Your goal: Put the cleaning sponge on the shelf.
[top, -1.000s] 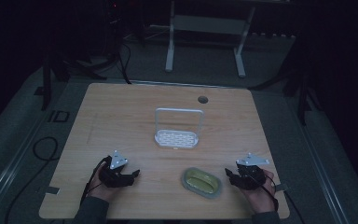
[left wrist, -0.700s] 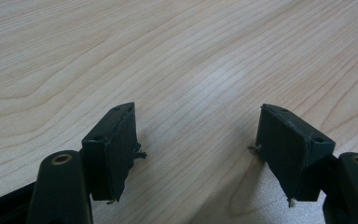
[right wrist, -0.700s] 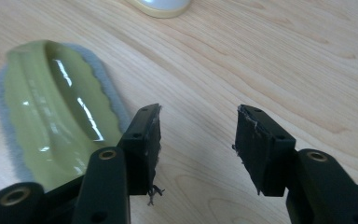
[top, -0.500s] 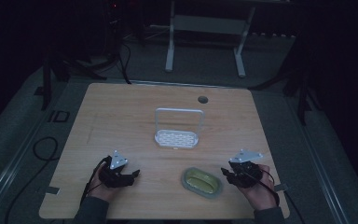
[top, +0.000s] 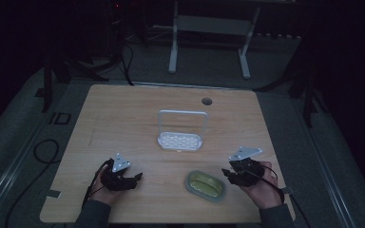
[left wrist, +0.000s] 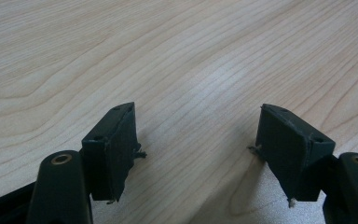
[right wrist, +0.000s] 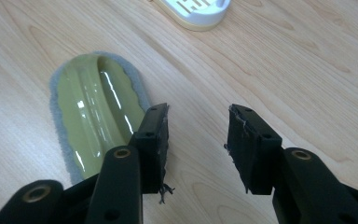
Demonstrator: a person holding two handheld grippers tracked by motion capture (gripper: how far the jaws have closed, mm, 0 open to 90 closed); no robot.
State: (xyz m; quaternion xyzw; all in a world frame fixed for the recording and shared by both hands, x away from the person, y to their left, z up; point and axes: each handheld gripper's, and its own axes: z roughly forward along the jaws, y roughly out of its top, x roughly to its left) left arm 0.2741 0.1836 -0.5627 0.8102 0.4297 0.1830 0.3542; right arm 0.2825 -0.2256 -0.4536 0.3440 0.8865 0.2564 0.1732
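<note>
A yellow-green oval scrubber (top: 205,185) on a grey pad lies near the table's front edge, right of centre. My right gripper (top: 225,175) hovers just right of it, held in a hand. In the right gripper view the scrubber (right wrist: 93,116) lies left of the left jaw. The right gripper (right wrist: 198,121) is open; its jaws have just been closing to a partly narrowed gap, with only bare wood between them. My left gripper (top: 137,177) rests at the front left, and in its own view it (left wrist: 196,121) stands open over bare table.
A white slotted tray with an upright wire handle (top: 179,135) stands mid-table; its edge (right wrist: 196,11) shows beyond the right gripper. The wooden table (top: 123,118) has a cable hole (top: 206,101) at the back. A white stand (top: 209,28) is on the dark floor behind.
The right gripper has lifted and shifted a little left toward the scrubber, and its jaws have narrowed. The left hand has stayed where it was.
</note>
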